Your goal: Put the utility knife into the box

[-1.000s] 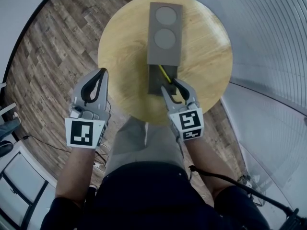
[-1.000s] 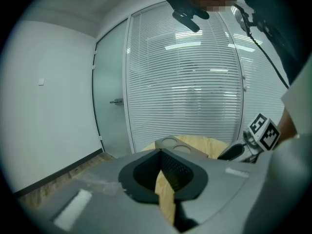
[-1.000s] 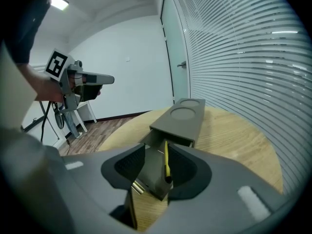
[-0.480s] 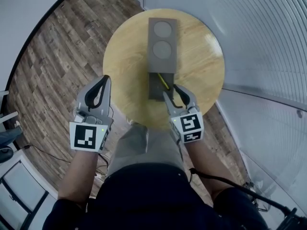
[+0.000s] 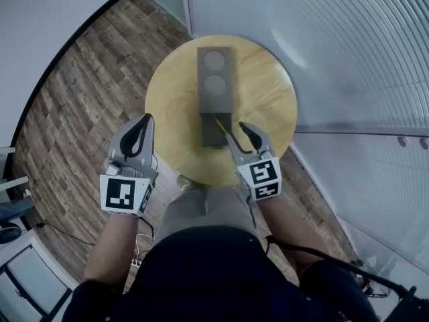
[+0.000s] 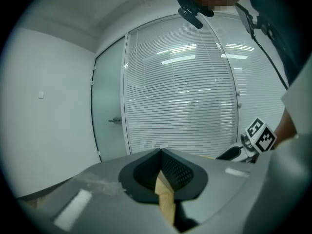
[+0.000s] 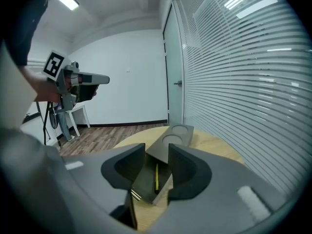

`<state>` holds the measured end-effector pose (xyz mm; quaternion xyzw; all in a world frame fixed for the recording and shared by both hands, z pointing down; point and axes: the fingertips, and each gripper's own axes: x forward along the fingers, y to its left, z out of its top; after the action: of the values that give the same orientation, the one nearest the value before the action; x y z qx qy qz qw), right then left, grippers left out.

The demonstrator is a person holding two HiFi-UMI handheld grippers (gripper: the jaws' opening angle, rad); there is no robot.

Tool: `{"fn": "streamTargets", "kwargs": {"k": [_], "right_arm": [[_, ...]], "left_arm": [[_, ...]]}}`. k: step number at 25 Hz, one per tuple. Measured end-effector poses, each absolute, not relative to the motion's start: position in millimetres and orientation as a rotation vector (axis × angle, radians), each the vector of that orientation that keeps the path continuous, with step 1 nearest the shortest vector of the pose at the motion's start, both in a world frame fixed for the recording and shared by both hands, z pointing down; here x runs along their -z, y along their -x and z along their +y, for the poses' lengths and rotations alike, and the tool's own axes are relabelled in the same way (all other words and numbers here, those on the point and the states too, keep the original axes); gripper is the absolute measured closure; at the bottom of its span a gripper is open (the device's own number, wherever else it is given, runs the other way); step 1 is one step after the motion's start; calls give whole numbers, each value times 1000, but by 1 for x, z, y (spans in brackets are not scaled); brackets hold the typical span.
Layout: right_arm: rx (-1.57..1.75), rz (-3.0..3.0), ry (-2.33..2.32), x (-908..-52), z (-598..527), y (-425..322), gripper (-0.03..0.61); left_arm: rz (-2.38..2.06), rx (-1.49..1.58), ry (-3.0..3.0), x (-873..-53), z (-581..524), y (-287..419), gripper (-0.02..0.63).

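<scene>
Just ahead of the right tool [image 5: 236, 131], whose jaws stand apart and empty, the yellow utility knife [image 5: 220, 122] lies in the open end of the grey box [image 5: 216, 79] on a round wooden surface [image 5: 171, 106]. Well to its left, past the surface's edge, the left tool [image 5: 143, 119] has its jaws pressed together on nothing.

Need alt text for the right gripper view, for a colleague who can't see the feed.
The right tongs stand open and empty, framing an open grey box with a yellow utility knife lying inside, on a round wooden table. The left tongs hang at upper left; window blinds fill the right.
</scene>
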<state>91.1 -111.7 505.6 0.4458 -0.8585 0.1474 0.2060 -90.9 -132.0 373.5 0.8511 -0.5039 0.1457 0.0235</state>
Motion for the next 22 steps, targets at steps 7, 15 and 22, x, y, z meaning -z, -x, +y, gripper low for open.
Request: {"fn": "streamTargets", "kwargs": {"k": [7, 15, 22], "right_arm": [[-349, -2418, -1256, -472, -103, -97, 420], [-333, -2438, -1348, -430, -94, -111, 420], [-295, -2468, -1454, -393, -84, -132, 422]], "left_arm": [[-1566, -409, -2691, -340, -115, 84, 611], [-1564, -393, -2743, -317, -95, 86, 611], [-1589, -296, -2796, -282, -84, 85, 611]]}}
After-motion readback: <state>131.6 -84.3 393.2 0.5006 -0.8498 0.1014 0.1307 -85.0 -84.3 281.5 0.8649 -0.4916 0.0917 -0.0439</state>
